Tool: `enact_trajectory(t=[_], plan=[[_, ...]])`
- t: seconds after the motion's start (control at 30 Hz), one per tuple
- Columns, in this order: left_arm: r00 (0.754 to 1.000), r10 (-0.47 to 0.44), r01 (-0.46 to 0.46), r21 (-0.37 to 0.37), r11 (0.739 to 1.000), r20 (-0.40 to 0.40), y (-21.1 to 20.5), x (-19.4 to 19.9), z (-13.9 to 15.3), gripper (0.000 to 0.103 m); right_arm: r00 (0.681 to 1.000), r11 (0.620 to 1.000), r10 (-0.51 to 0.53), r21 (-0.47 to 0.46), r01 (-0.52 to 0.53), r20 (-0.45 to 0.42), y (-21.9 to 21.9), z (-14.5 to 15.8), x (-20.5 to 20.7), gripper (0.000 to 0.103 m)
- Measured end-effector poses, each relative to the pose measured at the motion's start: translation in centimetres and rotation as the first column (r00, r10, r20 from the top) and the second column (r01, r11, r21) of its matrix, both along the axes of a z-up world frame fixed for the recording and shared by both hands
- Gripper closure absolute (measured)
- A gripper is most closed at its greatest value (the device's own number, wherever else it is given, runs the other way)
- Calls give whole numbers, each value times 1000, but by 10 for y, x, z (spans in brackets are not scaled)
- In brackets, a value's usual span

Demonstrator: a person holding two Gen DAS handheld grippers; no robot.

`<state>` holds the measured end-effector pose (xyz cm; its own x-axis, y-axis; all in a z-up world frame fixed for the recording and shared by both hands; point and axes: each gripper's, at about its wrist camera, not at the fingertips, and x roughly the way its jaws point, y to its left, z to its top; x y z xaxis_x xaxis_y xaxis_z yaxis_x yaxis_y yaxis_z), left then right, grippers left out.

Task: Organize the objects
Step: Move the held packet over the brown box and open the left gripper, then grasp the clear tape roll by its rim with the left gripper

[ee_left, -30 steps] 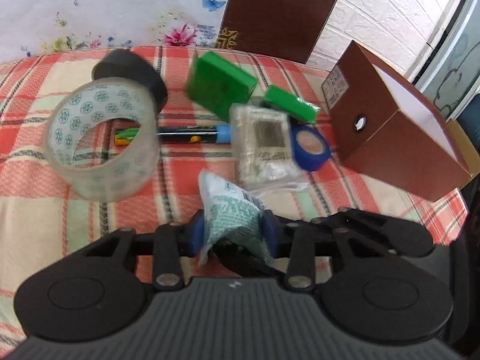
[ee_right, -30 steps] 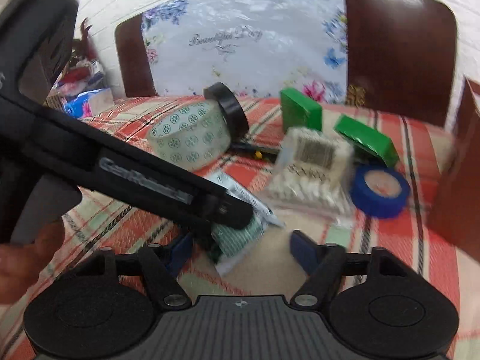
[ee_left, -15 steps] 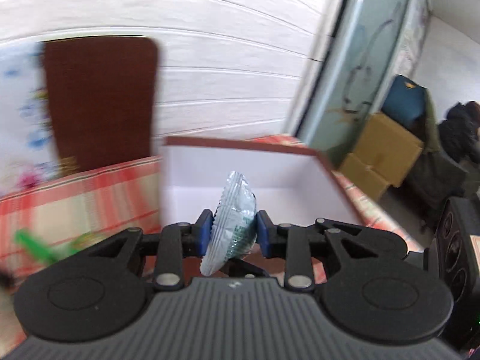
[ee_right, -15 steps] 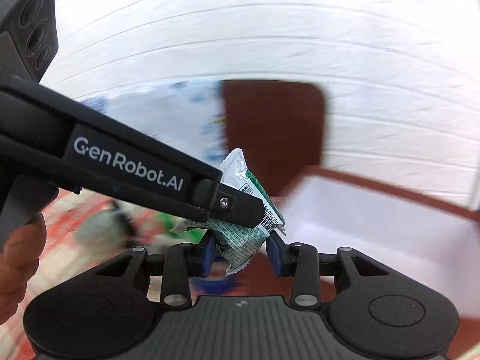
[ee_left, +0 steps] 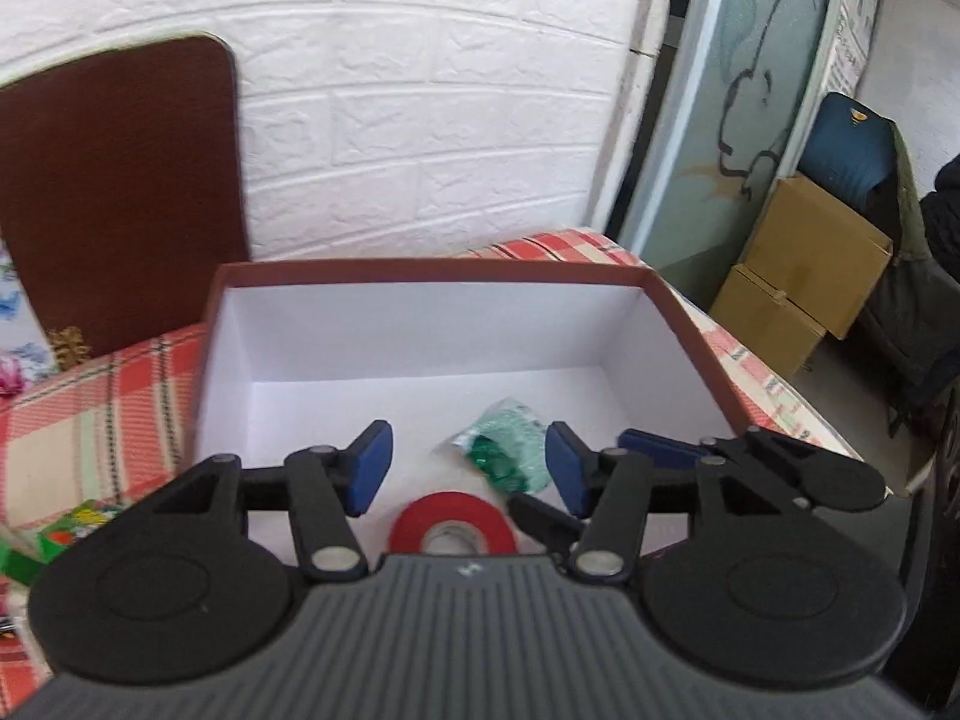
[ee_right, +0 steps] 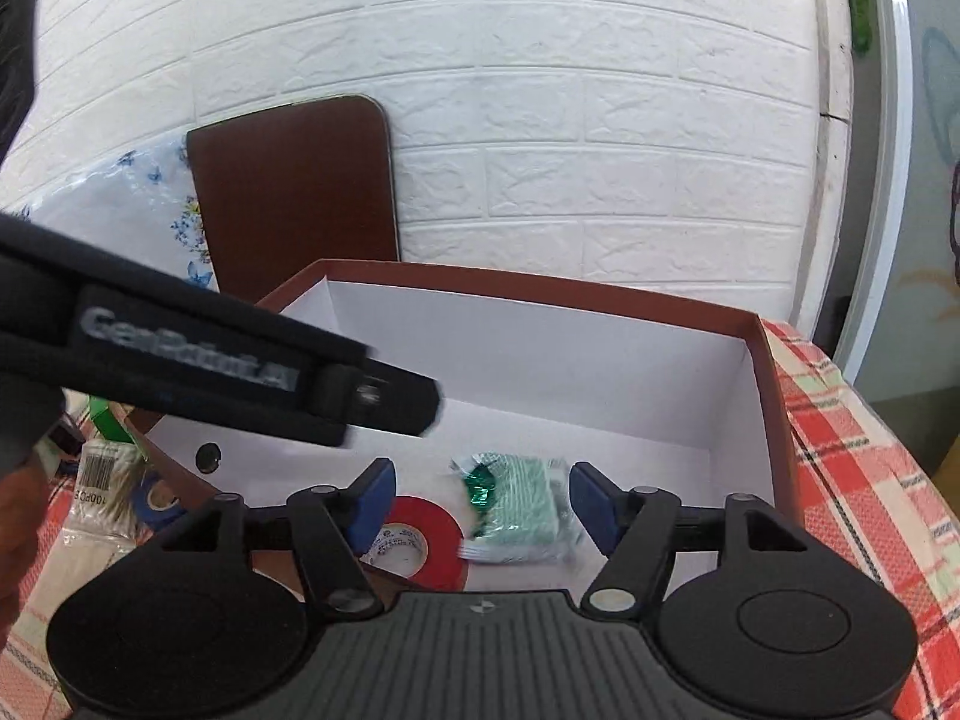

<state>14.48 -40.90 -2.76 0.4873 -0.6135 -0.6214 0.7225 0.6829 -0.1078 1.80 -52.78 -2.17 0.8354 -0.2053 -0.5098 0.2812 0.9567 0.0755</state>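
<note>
A brown box with a white inside (ee_left: 684,324) (ee_right: 774,372) stands on the checked cloth. A green-and-white packet (ee_left: 510,450) (ee_right: 522,504) lies on its floor beside a red tape roll (ee_left: 450,525) (ee_right: 420,534). My left gripper (ee_left: 468,468) is open and empty above the box, jaws wide apart. My right gripper (ee_right: 480,501) is open and empty too, hovering over the packet. The left gripper's black body (ee_right: 210,372) crosses the right wrist view at left.
Outside the box at left lie a blue tape roll (ee_right: 156,498), a clear pack of cotton swabs (ee_right: 102,492) and green boxes (ee_left: 36,546). A brown headboard (ee_left: 114,198) and white brick wall stand behind. Cardboard boxes (ee_left: 804,276) sit on the floor at right.
The left gripper carried the packet from the cloth to over the box, both grippers held it there, then both opened. The packet now lies inside the box.
</note>
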Motion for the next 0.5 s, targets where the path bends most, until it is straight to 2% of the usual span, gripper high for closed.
enact_trajectory(t=[0.1, 0.17, 0.27, 0.37, 0.5], plan=[[999, 31, -29, -28, 999, 45, 23, 0, 14, 44, 1000, 1000, 8, 1, -8, 12, 9, 5, -3, 37], [992, 74, -69, -51, 996, 99, 53, -1, 25, 42, 998, 999, 32, -17, -31, 48, 23, 12, -4, 37], [984, 133, -126, -68, 990, 116, 106, -18, 50, 42, 994, 996, 75, -59, -70, 85, 48, 27, -6, 36], [966, 223, -218, -55, 975, 132, 160, -11, 52, 41, 988, 990, 130, -73, -124, 80, 74, 33, 7, 35], [928, 336, -339, -10, 941, 164, 234, -5, 51, 39, 973, 973, 220, -85, -215, 66, 116, 31, 21, 35]])
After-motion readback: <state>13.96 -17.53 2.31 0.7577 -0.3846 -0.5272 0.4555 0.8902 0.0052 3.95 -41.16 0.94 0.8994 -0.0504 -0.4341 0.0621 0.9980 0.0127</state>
